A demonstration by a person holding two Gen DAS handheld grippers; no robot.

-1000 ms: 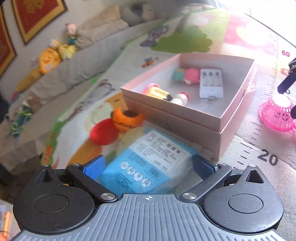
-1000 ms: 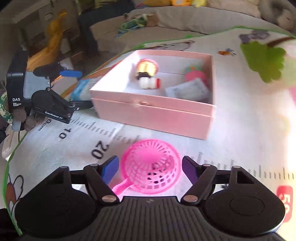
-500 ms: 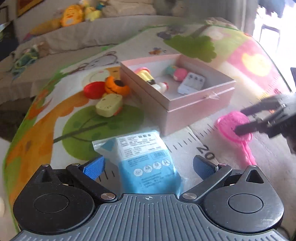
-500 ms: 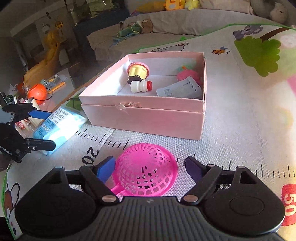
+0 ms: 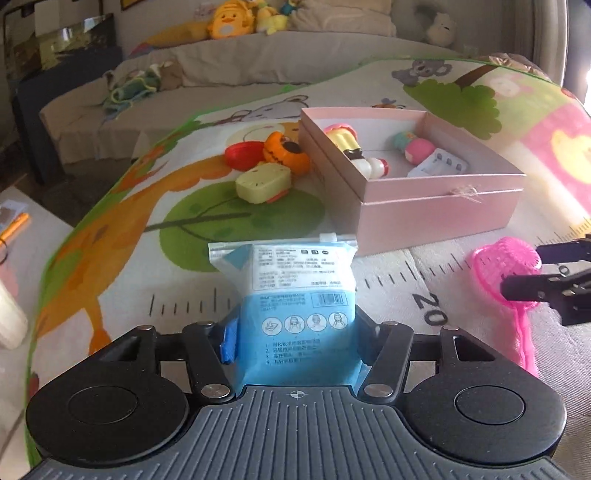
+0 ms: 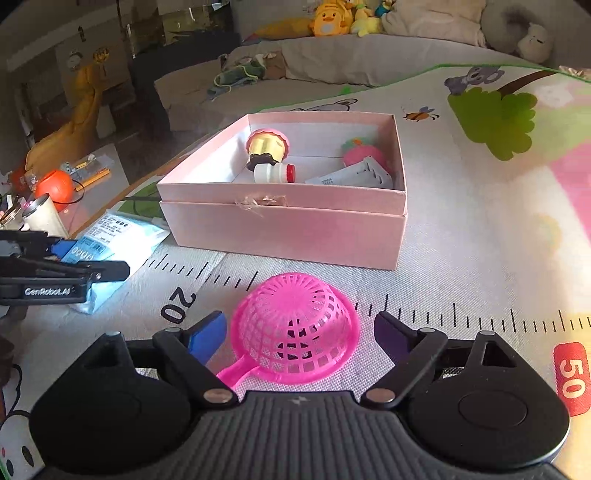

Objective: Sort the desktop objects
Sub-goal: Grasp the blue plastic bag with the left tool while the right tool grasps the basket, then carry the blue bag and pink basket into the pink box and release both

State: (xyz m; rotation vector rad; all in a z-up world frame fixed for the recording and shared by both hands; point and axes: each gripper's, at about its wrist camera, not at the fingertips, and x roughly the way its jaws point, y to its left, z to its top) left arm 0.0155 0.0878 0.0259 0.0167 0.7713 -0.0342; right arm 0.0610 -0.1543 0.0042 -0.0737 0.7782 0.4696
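Observation:
My left gripper (image 5: pixel 295 332) is shut on a blue and white mask packet (image 5: pixel 299 291), pinching its near end; the packet points toward the pink box (image 5: pixel 436 206). It also shows in the right wrist view (image 6: pixel 110 243), with the left gripper (image 6: pixel 92 266) on it. My right gripper (image 6: pixel 299 336) is open, its fingers either side of an upturned pink plastic strainer (image 6: pixel 295 328) lying on the mat. The strainer also shows in the left wrist view (image 5: pixel 506 273). The open pink box (image 6: pixel 288 225) holds a yellow toy, a small white bottle, a pink toy and a white charger.
Left of the box on the play mat lie a red lid (image 5: pixel 243 155), an orange pumpkin toy (image 5: pixel 288 151) and a pale yellow toy (image 5: pixel 262 182). The mat's left edge (image 5: pixel 66 240) drops to the floor. A sofa with plush toys (image 5: pixel 229 22) stands behind.
My left gripper has closed on the mask packet and pulled back from the box. My right gripper stays open around the strainer, slightly nearer to it.

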